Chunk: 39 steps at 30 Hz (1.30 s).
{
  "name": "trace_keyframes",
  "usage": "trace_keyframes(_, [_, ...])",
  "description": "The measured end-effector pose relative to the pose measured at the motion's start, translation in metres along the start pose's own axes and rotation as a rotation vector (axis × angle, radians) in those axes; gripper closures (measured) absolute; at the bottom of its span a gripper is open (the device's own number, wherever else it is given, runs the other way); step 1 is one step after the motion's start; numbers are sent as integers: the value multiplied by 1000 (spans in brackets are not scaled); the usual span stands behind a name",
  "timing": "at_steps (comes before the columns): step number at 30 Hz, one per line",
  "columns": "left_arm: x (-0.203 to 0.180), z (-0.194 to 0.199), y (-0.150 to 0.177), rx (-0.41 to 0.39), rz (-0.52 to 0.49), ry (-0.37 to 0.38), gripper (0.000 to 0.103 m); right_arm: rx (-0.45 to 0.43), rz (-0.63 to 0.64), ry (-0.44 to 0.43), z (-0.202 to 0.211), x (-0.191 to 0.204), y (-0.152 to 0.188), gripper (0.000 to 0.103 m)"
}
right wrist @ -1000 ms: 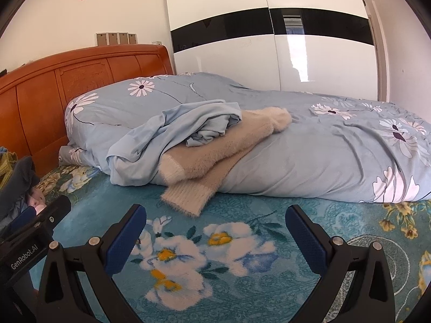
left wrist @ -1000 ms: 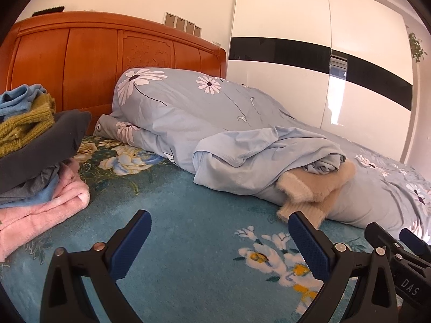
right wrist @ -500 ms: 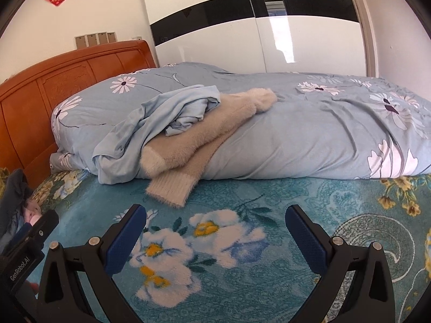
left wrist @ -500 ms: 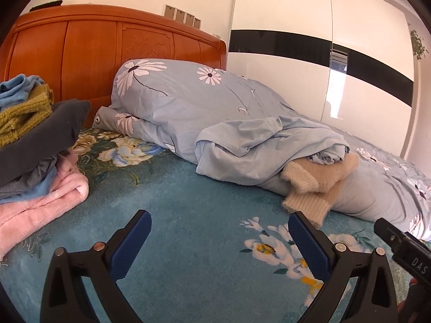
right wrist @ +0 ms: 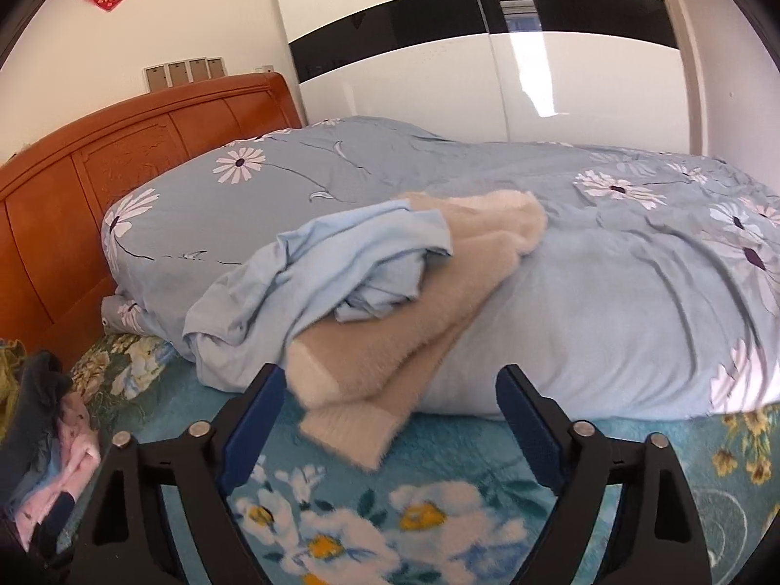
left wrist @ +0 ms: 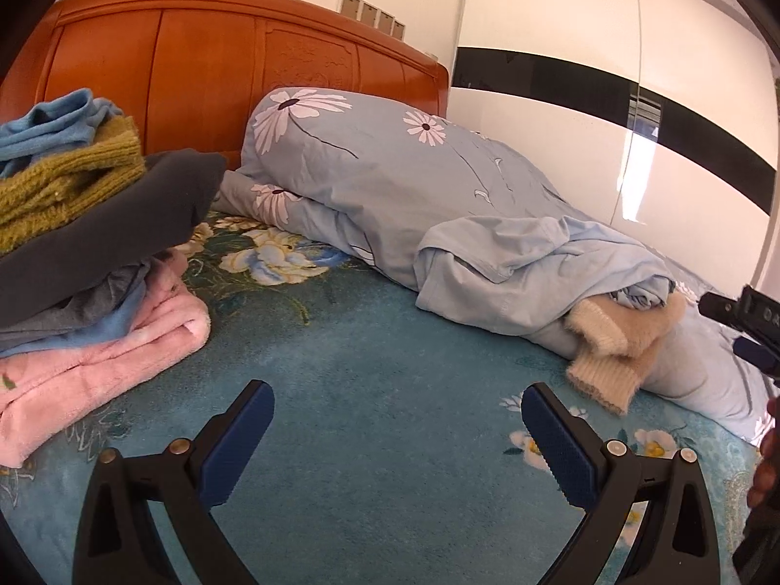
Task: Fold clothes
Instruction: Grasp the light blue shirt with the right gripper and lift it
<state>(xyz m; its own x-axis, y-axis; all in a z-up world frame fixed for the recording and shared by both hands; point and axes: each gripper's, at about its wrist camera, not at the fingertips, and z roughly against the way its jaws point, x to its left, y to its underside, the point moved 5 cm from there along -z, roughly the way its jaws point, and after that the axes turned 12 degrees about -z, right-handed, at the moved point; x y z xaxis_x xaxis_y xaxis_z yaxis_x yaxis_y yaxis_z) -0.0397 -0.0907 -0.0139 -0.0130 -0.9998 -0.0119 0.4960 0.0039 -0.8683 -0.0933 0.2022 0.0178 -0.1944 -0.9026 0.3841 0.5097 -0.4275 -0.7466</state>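
Note:
A crumpled light blue shirt (right wrist: 336,263) lies on a fuzzy beige sweater (right wrist: 390,341), both draped over the floral duvet (right wrist: 609,292). My right gripper (right wrist: 390,395) is open and empty, its jaws just in front of the sweater's cuff. In the left wrist view the shirt (left wrist: 516,273) and sweater (left wrist: 619,346) sit at the right. My left gripper (left wrist: 397,407) is open and empty above the teal bed cover. A stack of folded clothes (left wrist: 83,263) lies at the left.
The wooden headboard (left wrist: 195,73) stands behind the bed. The teal floral bed cover (left wrist: 390,365) spreads between the stack and the duvet. A white and black wardrobe (right wrist: 536,58) is behind. The right gripper's tip (left wrist: 741,321) shows at the right edge.
The right gripper has moved forward close to the beige sweater. The left gripper has shifted a little; the stack of folded clothes now looms larger at its left.

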Motion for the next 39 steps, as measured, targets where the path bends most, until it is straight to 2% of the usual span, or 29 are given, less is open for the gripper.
trace_keyframes(4, [17,0,2,4,62,9,0,83,3,-60,-41,28,-21,32])
trace_keyframes(7, [26,0,3,6,97,18,0,167,-55,-74,-75,36,-21,39])
trace_keyframes(10, [32,0,4,6,122,26,0,212,-131,-56,-103,32,-21,45])
trace_keyframes(14, [35,-1,5,6,138,33,0,184,-226,-57,-119,22,-28,53])
trace_keyframes(17, [35,-3,6,12,139,34,0,179,-306,-49,-123,15,-35,73])
trace_keyframes(18, [35,-3,7,13,140,36,0,179,-326,-60,-122,14,-36,85])
trace_keyframes(19, [35,-3,7,14,142,39,0,180,-345,-77,-120,14,-38,89])
trace_keyframes(21, [35,-3,7,12,145,47,0,175,-363,-115,-109,13,-40,97])
trace_keyframes(25, [31,1,6,17,115,64,0,154,-354,-215,-72,17,-46,98])
trace_keyframes(30, [23,20,12,55,5,53,0,111,-287,-324,11,9,-54,98])
trace_keyframes(33, [16,41,21,87,-66,49,0,99,-227,-361,64,-2,-46,99])
trace_keyframes(35, [13,53,24,119,-98,18,0,103,-202,-374,95,-15,-36,99])
trace_keyframes(39, [2,92,32,130,-166,32,0,117,-179,-385,153,-54,-16,99])
